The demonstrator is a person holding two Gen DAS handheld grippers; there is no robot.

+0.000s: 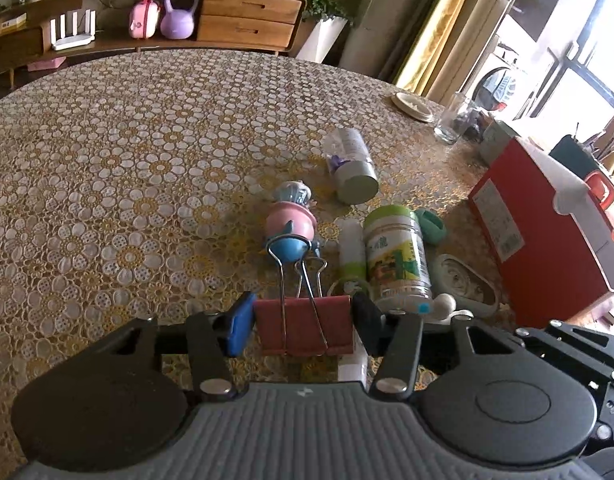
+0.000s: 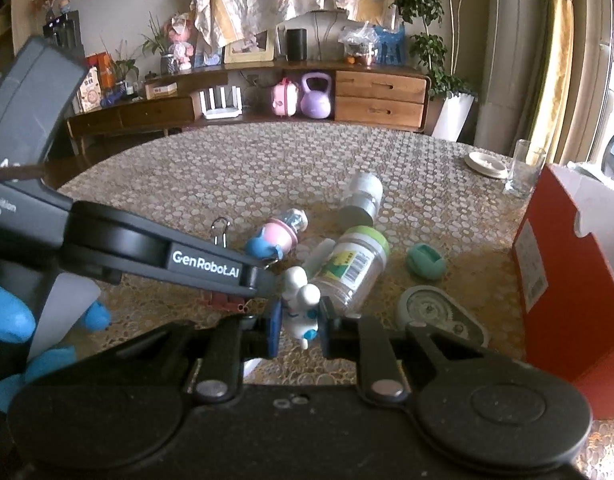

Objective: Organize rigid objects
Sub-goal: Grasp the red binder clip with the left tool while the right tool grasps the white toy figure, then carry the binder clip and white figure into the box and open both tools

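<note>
My left gripper [image 1: 303,326] is shut on a red binder clip [image 1: 305,326], its wire handles pointing forward over the table. My right gripper [image 2: 301,326] is shut on a small white figurine [image 2: 301,308], just above the table. The left gripper's body [image 2: 155,256] shows in the right wrist view, to the left of the figurine. Ahead lie a pink and blue toy [image 1: 291,224], a green-lidded clear jar [image 1: 399,256] on its side, a grey-capped bottle [image 1: 351,168] on its side, a small white tube [image 1: 351,248], a green oval case [image 2: 425,262] and a grey oval dish [image 2: 441,314].
A red cardboard box [image 2: 563,280] stands open at the right edge of the lace-covered round table [image 1: 127,160]. A glass [image 2: 523,168] and a white saucer [image 2: 485,164] sit at the far right. A wooden sideboard [image 2: 347,96] runs behind the table.
</note>
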